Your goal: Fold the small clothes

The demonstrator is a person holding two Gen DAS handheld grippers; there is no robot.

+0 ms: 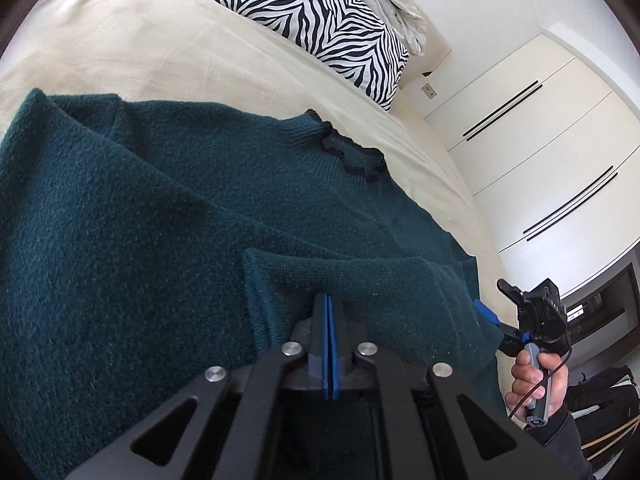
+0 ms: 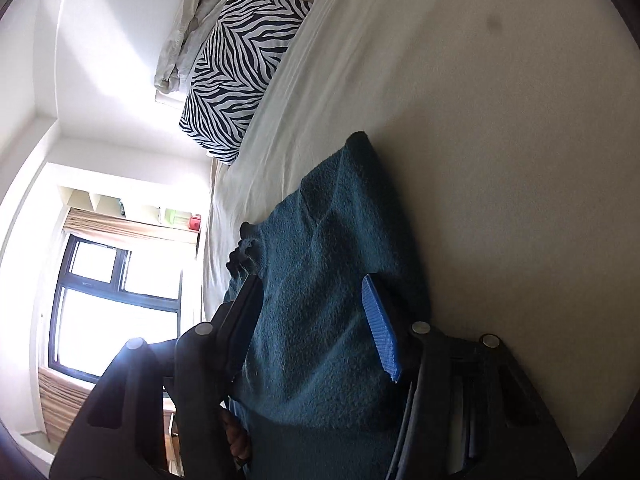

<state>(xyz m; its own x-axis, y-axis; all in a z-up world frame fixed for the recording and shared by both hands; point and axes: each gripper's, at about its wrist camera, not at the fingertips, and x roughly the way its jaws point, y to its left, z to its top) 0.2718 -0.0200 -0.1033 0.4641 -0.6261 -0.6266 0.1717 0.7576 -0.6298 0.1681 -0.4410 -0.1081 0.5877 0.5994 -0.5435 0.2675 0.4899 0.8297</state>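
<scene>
The dark green knitted sweater (image 1: pixel 168 216) lay spread on the cream bedsheet (image 1: pixel 132 40), its ruffled collar (image 1: pixel 352 156) pointing toward the zebra-print pillow (image 1: pixel 320 20) at the head of the bed. Folding looked barely under way: one flap of knit, a sleeve or side edge, had been turned over onto the body on the side away from the pillow, while the rest lay open and a little rumpled. The main folds were, I judged, all left to do.

The left gripper (image 1: pixel 327 312) hovered right over that turned flap, its blue pads pressed together with no cloth visibly caught between them. The right gripper (image 2: pixel 316 320), held in a hand (image 1: pixel 536 380) at the sweater's edge farthest from the pillow, had its jaws spread on either side of a stretch of the knit. Its blue pad (image 2: pixel 382 332) stood apart from the wool, not pinching it.
</scene>
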